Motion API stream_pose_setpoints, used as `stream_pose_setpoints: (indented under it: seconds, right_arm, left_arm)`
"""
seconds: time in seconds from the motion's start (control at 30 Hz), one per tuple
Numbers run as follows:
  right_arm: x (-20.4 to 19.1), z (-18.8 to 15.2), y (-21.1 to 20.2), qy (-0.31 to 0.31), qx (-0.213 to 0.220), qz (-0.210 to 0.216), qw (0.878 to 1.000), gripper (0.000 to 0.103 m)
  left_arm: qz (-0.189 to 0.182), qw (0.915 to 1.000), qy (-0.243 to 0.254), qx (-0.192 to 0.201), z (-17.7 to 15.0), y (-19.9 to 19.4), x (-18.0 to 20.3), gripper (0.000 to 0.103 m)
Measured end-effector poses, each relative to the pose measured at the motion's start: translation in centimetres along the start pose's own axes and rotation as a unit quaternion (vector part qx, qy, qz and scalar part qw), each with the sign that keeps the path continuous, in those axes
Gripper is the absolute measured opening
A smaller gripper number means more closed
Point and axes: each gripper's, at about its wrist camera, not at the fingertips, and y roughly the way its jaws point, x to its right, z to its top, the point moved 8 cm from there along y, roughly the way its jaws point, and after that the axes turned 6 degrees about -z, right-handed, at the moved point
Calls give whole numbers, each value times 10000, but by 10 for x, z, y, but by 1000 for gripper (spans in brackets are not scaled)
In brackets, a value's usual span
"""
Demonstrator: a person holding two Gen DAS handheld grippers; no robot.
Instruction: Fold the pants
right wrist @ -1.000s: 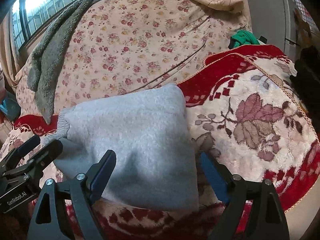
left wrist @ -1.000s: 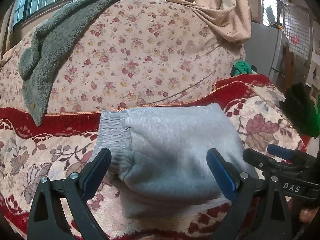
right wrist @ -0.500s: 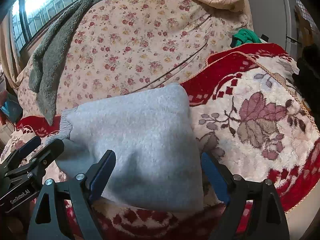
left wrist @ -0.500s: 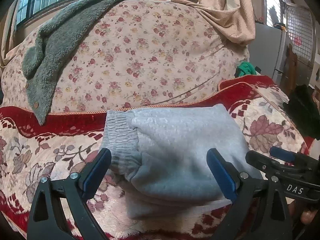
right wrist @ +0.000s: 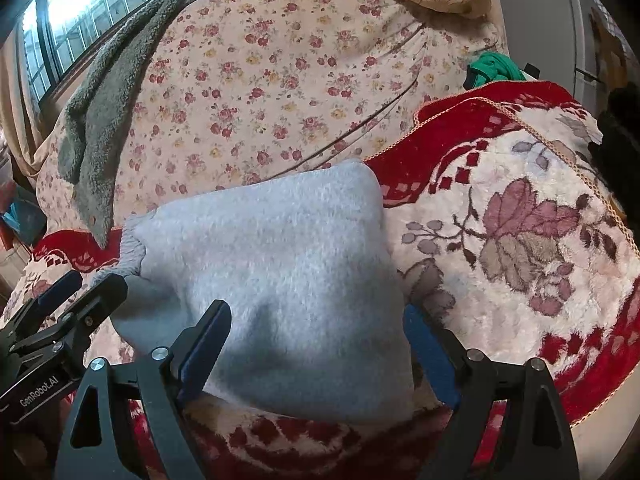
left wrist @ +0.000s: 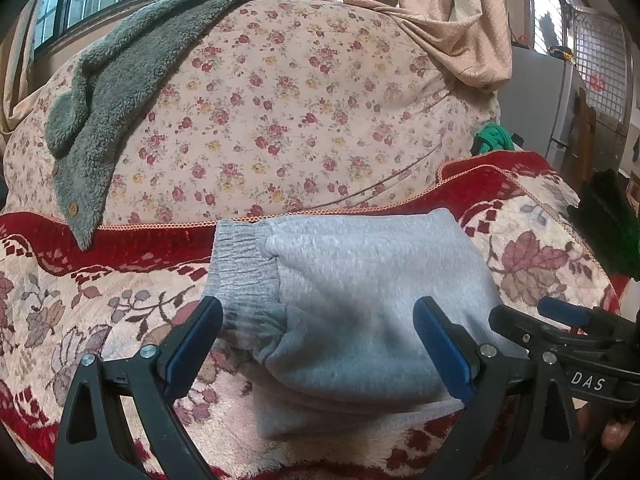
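Note:
Grey pants (left wrist: 360, 300) lie folded into a thick square on a red and cream floral blanket (left wrist: 540, 248), with the elastic waistband at the left. My left gripper (left wrist: 316, 312) stands open; its blue pads straddle the near part of the bundle without pressing it. My right gripper (right wrist: 316, 314) is open as well, over the right half of the pants (right wrist: 280, 248), its right pad beside their right edge. Each gripper shows in the other's view: the right gripper (left wrist: 536, 318) at the far right, the left gripper (right wrist: 84, 286) at the far left.
Behind the pants rises a bulky rose-print quilt (left wrist: 300, 120) with a grey fleece garment (left wrist: 120, 100) draped over its left side. A beige curtain (left wrist: 452, 20) hangs at the back right. A green cloth (left wrist: 494, 140) and a dark bundle (left wrist: 608, 220) sit past the blanket's right edge.

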Motion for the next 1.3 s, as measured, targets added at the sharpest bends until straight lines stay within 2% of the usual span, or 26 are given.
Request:
stream_pose_setpoints:
  seconds: [0.73,1.1,1.3]
  right_arm:
    - [0,-3,9,-33,-144,-15,9999,92]
    - [-18,6,6,-212,-82,-6,9997,92]
    - [-29,5,8,-248,-146,62,9996,92]
  left_arm:
    - [-55,9999,112,102,-2,4,1,96]
    - [34,9998,-174,34,-4,3,-24,96]
    - [120,9998,-129,66,-2,1,-30,96]
